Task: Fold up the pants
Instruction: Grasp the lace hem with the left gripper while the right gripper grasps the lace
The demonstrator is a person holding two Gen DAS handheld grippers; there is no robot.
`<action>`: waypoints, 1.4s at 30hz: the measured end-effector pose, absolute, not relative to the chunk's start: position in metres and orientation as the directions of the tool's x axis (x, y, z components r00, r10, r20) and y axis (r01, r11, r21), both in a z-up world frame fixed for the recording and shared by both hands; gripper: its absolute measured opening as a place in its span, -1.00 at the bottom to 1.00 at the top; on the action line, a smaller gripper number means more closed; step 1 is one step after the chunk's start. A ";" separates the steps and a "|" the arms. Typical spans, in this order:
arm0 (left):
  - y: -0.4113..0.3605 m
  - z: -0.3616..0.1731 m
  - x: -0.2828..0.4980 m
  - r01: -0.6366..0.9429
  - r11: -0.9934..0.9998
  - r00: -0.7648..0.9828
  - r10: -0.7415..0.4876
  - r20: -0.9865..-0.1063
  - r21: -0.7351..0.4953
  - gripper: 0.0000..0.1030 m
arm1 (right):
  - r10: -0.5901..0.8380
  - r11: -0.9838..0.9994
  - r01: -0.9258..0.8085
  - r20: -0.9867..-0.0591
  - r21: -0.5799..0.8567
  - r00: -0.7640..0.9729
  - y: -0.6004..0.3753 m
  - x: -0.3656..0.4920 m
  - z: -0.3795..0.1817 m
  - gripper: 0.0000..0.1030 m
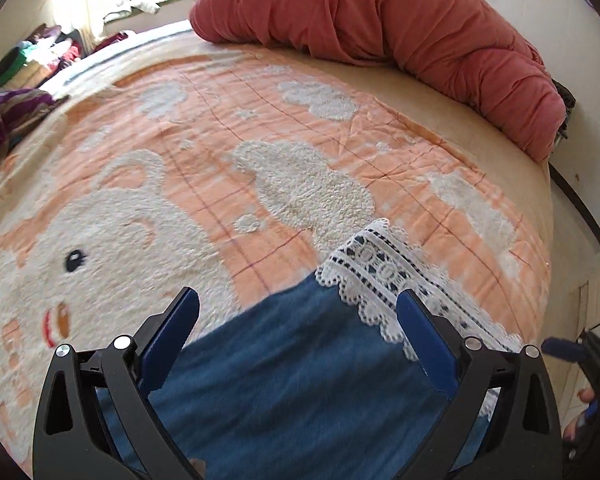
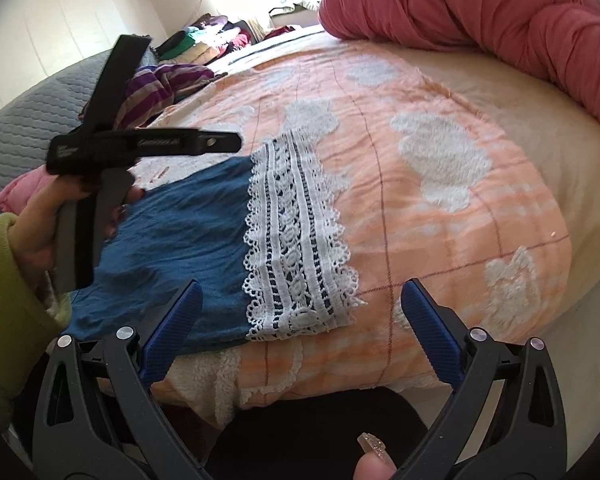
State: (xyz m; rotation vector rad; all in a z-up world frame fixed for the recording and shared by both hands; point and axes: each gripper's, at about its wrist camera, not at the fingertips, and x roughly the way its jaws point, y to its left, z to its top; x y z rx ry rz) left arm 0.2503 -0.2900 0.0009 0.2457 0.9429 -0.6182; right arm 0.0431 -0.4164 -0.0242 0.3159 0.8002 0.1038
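Blue pants [image 1: 292, 368] with a white lace hem [image 1: 384, 276] lie flat on the bed near its front edge. In the right wrist view the pants [image 2: 180, 236] spread left and the lace hem [image 2: 296, 248] faces right. My left gripper [image 1: 298, 304] is open and empty, hovering over the blue cloth just short of the lace. It also shows from the side in the right wrist view [image 2: 224, 142], above the pants. My right gripper [image 2: 300, 292] is open and empty, above the near corner of the lace hem.
An orange and white fleece blanket [image 1: 228, 160] covers the bed. A rolled red quilt [image 1: 400, 20] lies along the far side. A striped purple garment [image 2: 160, 88] and piled clothes [image 2: 208, 40] sit at the far left. The bed's front edge [image 2: 340, 372] is just below my right gripper.
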 end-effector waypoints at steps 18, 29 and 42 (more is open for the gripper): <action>-0.314 -0.043 0.276 0.668 0.703 0.234 -0.507 -0.830 -0.241 0.40 | 0.276 0.899 0.054 -0.658 0.434 0.701 -0.417 0.055 -0.040 0.09; -0.324 -0.041 0.272 0.697 0.677 0.236 -0.530 -0.814 -0.239 -0.22 | 0.315 0.895 0.010 -0.648 0.445 0.694 -0.408 0.062 -0.043 -0.23; -0.279 -0.004 0.265 0.659 0.669 0.283 -0.644 -0.711 -0.344 -0.74 | 0.368 0.893 -0.108 -0.573 0.436 0.732 -0.390 0.054 -0.008 -0.76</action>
